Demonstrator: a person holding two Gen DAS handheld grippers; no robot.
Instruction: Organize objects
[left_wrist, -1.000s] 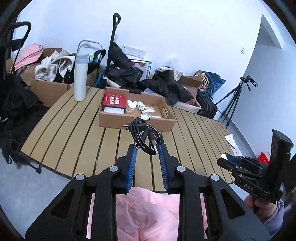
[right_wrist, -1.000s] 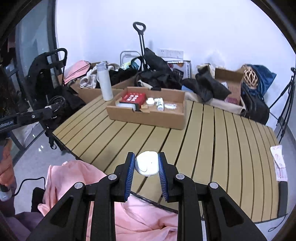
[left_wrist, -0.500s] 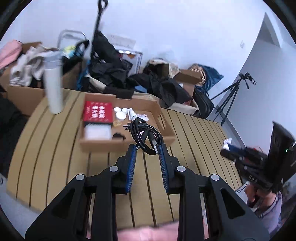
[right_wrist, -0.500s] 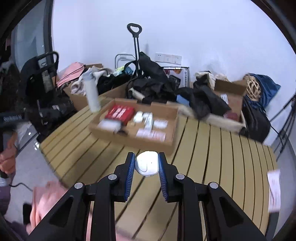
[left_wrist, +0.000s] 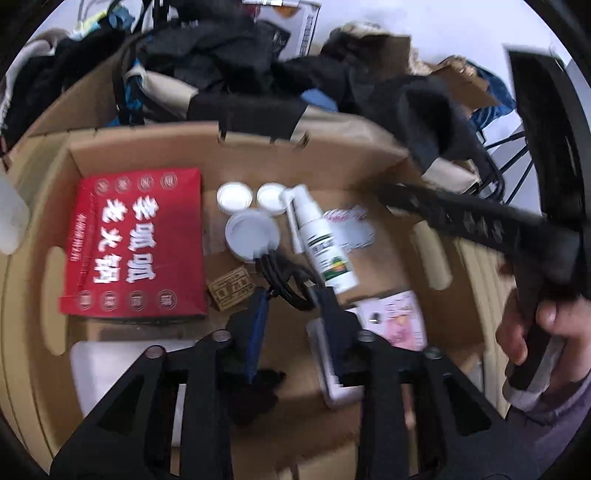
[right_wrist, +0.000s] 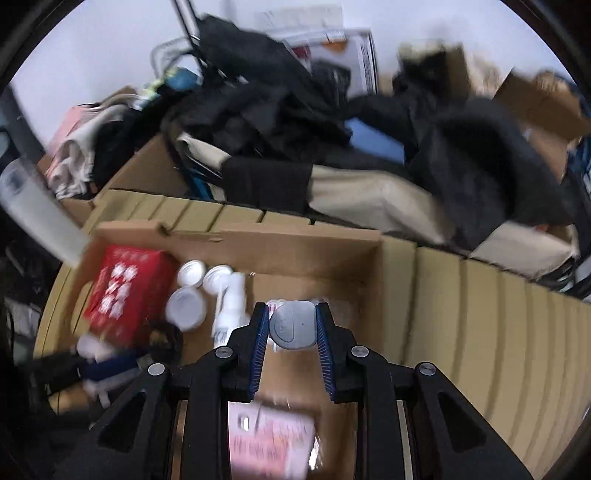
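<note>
An open cardboard box (left_wrist: 258, 147) on the slatted table holds a red carton (left_wrist: 136, 243), white lids (left_wrist: 234, 195), a round tub (left_wrist: 253, 236), a spray bottle (left_wrist: 321, 243) and a pink packet (left_wrist: 395, 317). My left gripper (left_wrist: 293, 299) hangs low over the box middle. A coiled black cable (left_wrist: 284, 277) sits between its fingertips, touching both while the jaws are opening. My right gripper (right_wrist: 291, 317) is shut on a small white rounded device (right_wrist: 291, 326) above the box's right half. In the left wrist view a hand (left_wrist: 546, 325) holds the right gripper (left_wrist: 480, 221).
Dark clothes (right_wrist: 277, 110) and cardboard boxes (right_wrist: 543, 96) pile up behind the table. A white bottle (right_wrist: 37, 210) stands left of the box. Bare table slats (right_wrist: 480, 314) stretch to the right of the box. A small brown tag (left_wrist: 232, 288) lies on the box floor.
Both grippers swept forward and down from the table's near edge to just over the open box, tilting downward. The cable and the white device came along between their fingers.
</note>
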